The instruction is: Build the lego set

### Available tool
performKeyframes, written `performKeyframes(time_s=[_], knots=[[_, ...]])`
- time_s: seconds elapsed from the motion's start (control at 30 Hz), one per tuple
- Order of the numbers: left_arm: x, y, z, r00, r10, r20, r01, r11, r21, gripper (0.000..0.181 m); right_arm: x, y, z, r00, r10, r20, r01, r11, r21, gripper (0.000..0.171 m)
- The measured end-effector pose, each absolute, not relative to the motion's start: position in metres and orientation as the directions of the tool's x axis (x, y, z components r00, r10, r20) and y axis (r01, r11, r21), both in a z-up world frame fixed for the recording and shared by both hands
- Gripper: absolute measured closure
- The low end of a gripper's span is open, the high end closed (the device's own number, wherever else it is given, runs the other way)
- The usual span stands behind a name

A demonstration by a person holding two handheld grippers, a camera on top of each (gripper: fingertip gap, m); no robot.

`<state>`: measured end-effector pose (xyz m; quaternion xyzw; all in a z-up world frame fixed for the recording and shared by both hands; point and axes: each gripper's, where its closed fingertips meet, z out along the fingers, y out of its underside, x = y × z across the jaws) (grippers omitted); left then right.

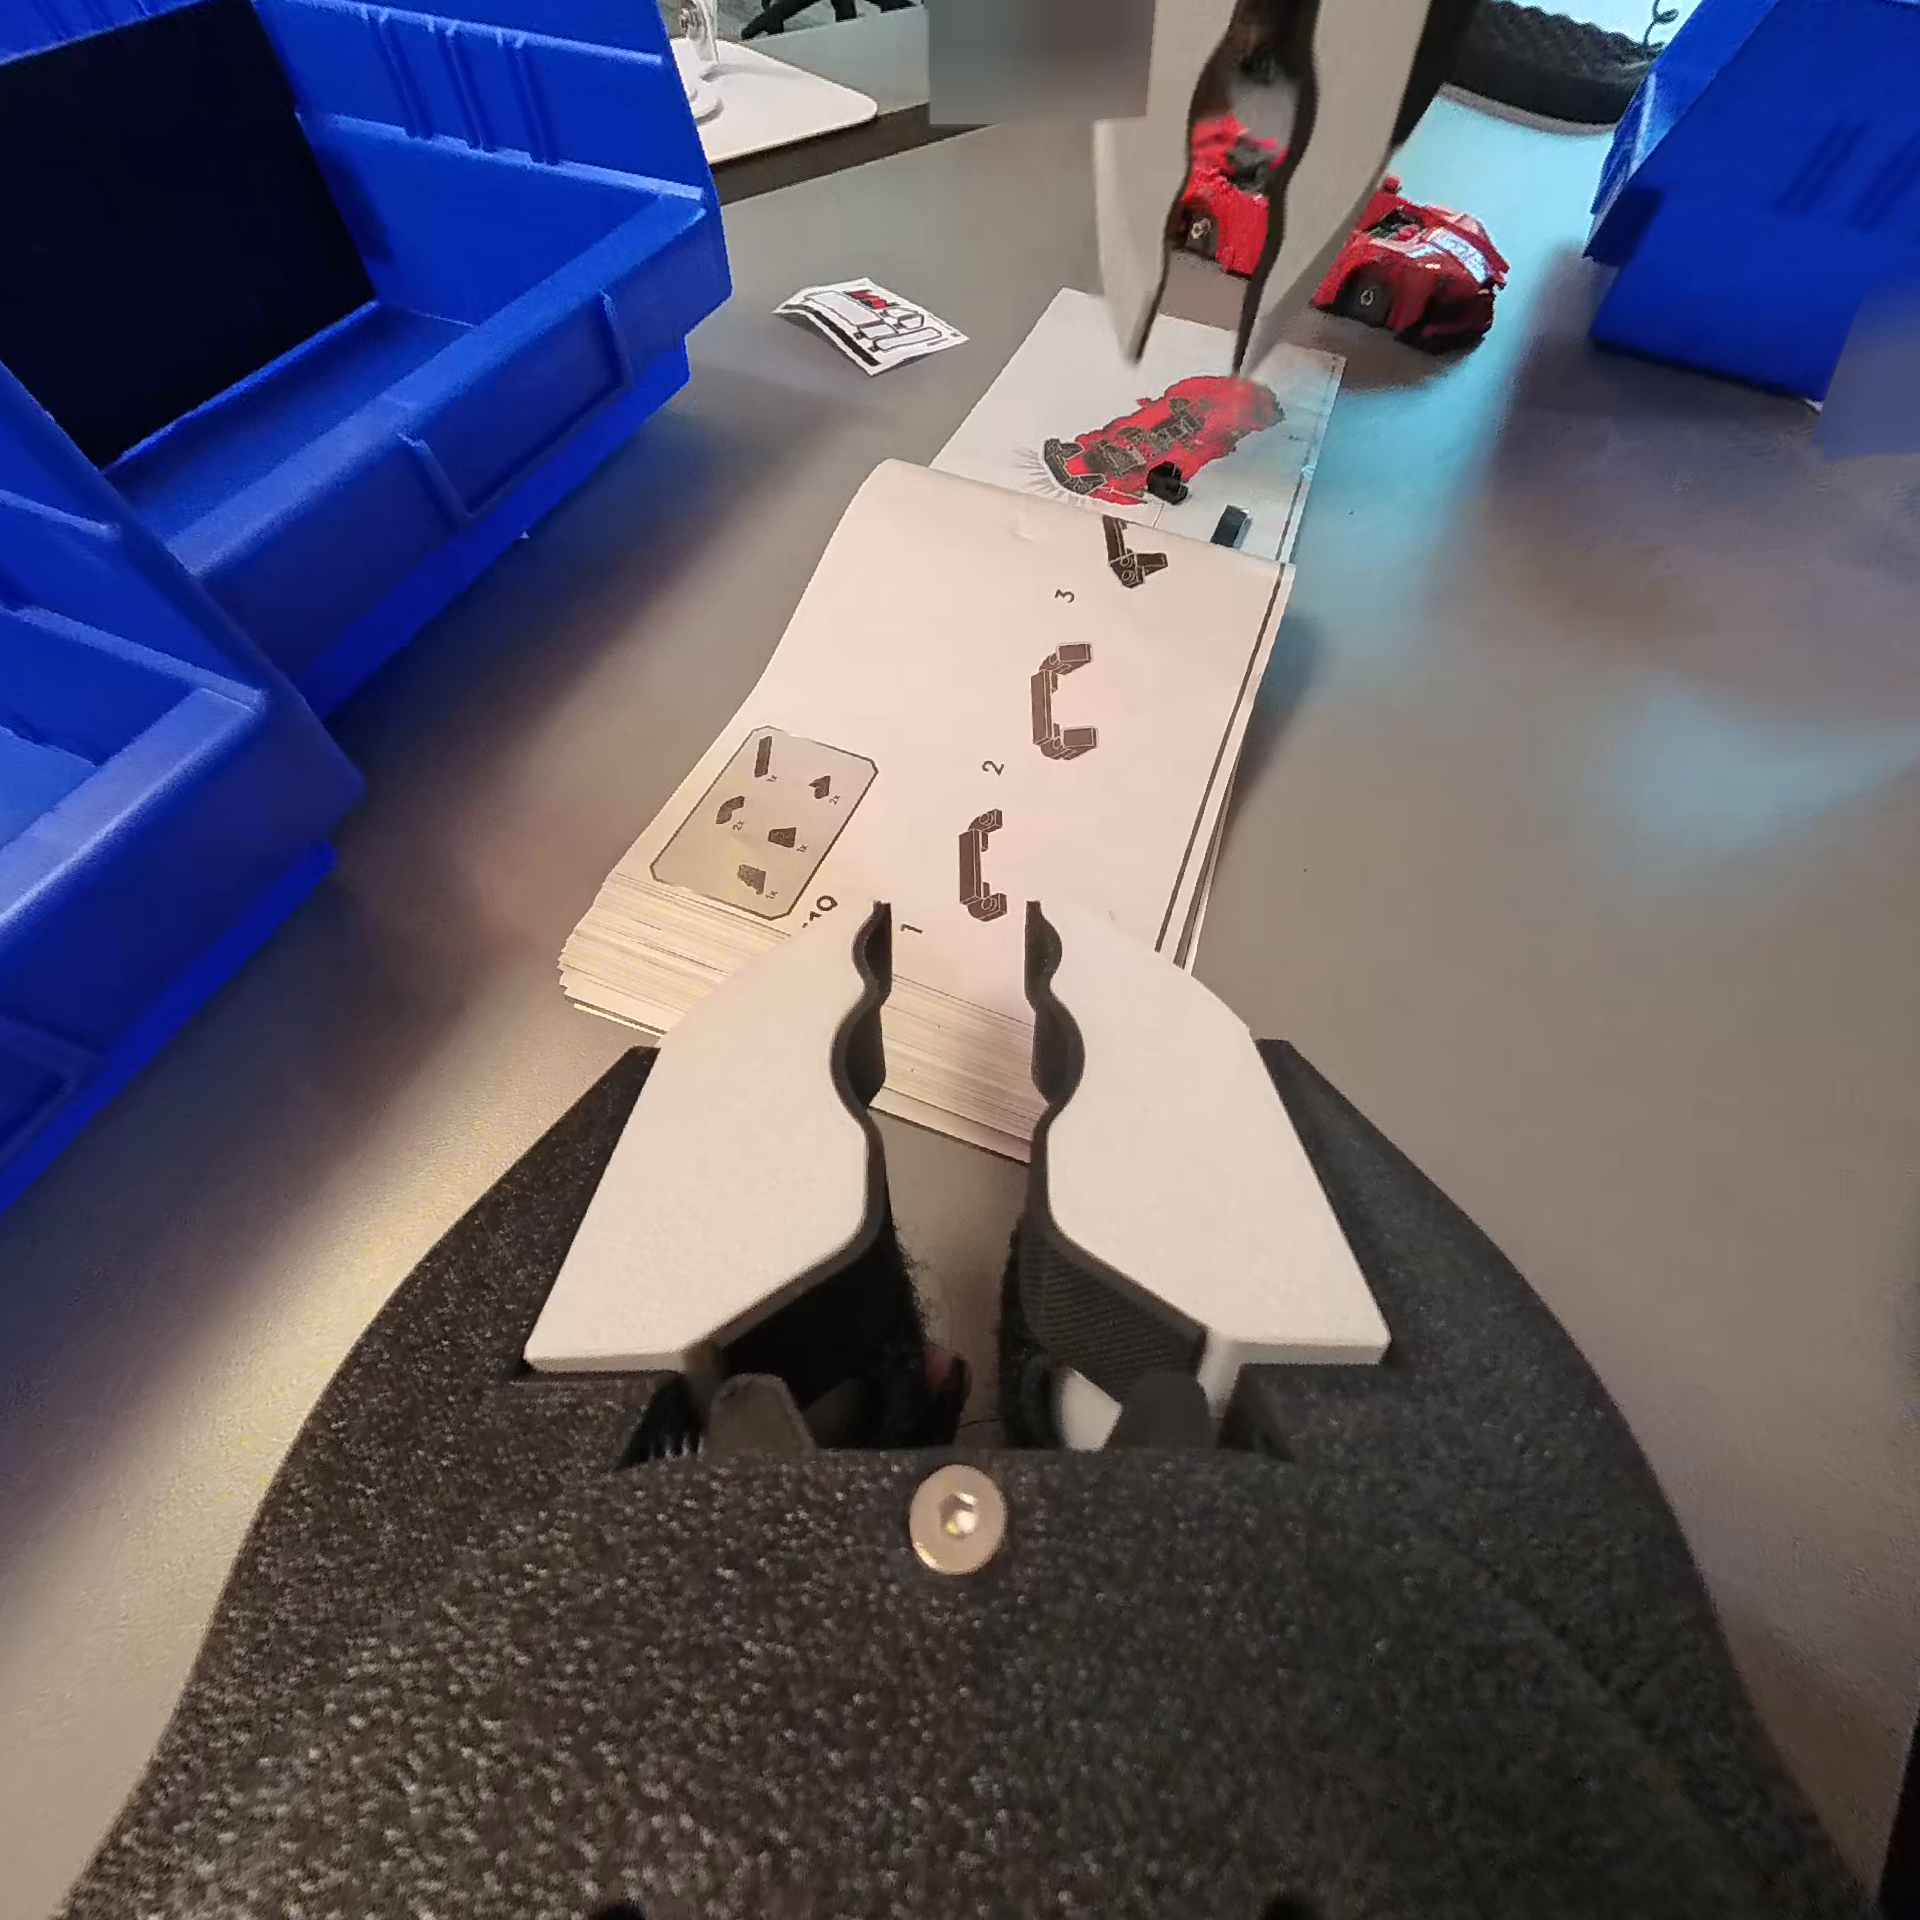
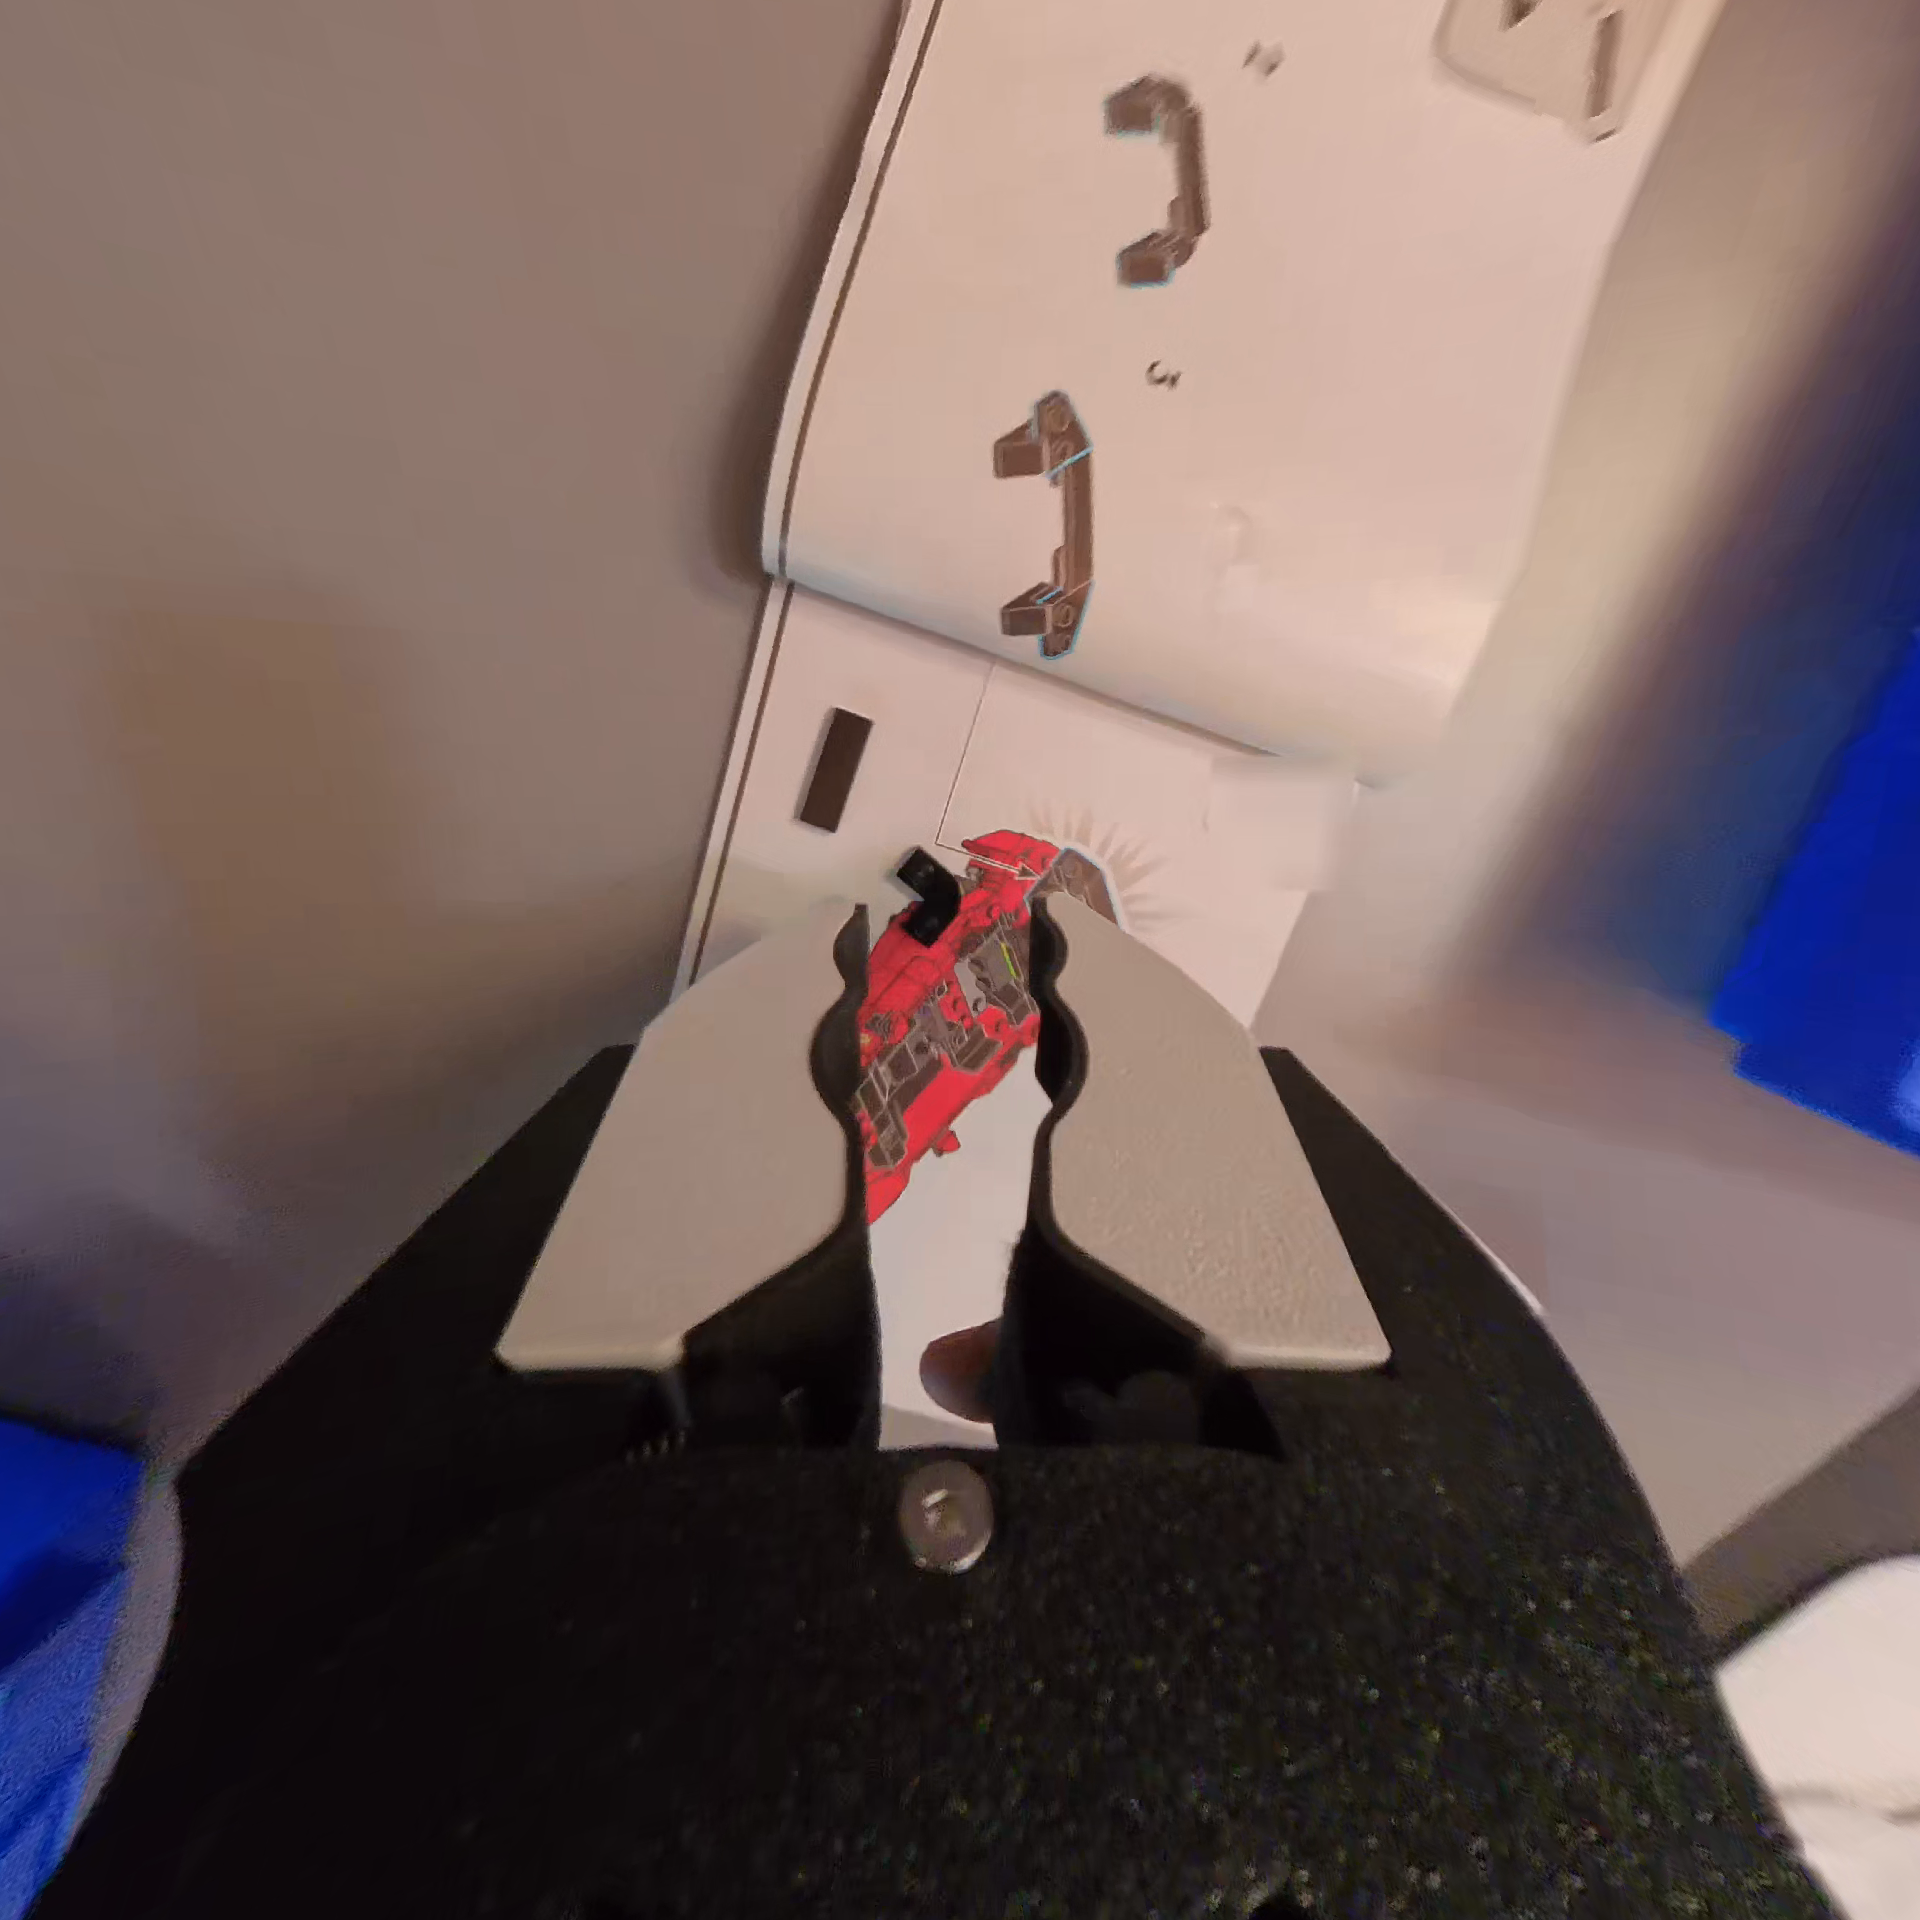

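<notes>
Left tongs (image 1: pixel 956 914) apart, empty | right tongs (image 2: pixel 945 914) apart, blurred | booklet (image 1: pixel 935 727) partly hidden

Left view low, facing right; both share the booklet (image 1: pixel 966 748).

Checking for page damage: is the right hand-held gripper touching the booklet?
Cannot tell. In the left wrist view the right hand-held gripper has its fingertips at the booklet, but blur hides any contact or gap.

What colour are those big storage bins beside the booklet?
Bright blue; the storage bins show best in the left wrist view.
</notes>
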<state>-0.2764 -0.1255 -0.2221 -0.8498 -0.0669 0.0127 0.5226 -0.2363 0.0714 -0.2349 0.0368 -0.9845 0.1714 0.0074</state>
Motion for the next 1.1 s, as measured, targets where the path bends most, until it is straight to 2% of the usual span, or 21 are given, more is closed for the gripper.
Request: performKeyframes(time_s=[0.13, 0.3, 0.43, 0.57, 0.7, 0.87, 1.1], knots=[[-0.276, -0.125, -0.222, 0.990, 0.131, 0.043, 0.098, -0.449, -0.888, 0.157, -0.223, 0.074, -0.177, -0.994, 0.060, 0.097, 0.010, 0.895, -0.446, 0.145], [-0.277, -0.127, -0.221, 0.991, 0.135, 0.026, 0.083, -0.439, -0.895, 0.157, -0.155, 0.099, -0.099, -0.947, 0.274, 0.167, 0.128, 0.798, -0.588, 0.151], [-0.278, -0.129, -0.216, 0.989, 0.144, 0.033, 0.090, -0.411, -0.907, 0.157, -0.076, 0.152, -0.072, -0.867, 0.469, 0.170, 0.282, 0.742, -0.607, 0.151], [-0.277, -0.130, -0.213, 0.990, 0.136, 0.046, 0.096, -0.389, -0.916, 0.157, 0.001, 0.202, -0.083, -0.783, 0.605, 0.146, 0.435, 0.700, -0.566, 0.152], [-0.277, -0.131, -0.207, 0.990, 0.136, 0.043, 0.088, -0.344, -0.935, 0.159, 0.049, 0.234, -0.110, -0.731, 0.668, 0.138, 0.518, 0.675, -0.524, 0.151], [-0.278, -0.134, -0.200, 0.990, 0.133, 0.052, 0.090, -0.298, -0.950, 0.159, 0.063, 0.257, -0.140, -0.724, 0.685, 0.087, 0.558, 0.655, -0.510, 0.152], [-0.277, -0.133, -0.202, 0.991, 0.127, 0.043, 0.080, -0.310, -0.947, 0.157, 0.058, 0.262, -0.174, -0.784, 0.621, 0.007, 0.555, 0.705, -0.441, 0.152]])
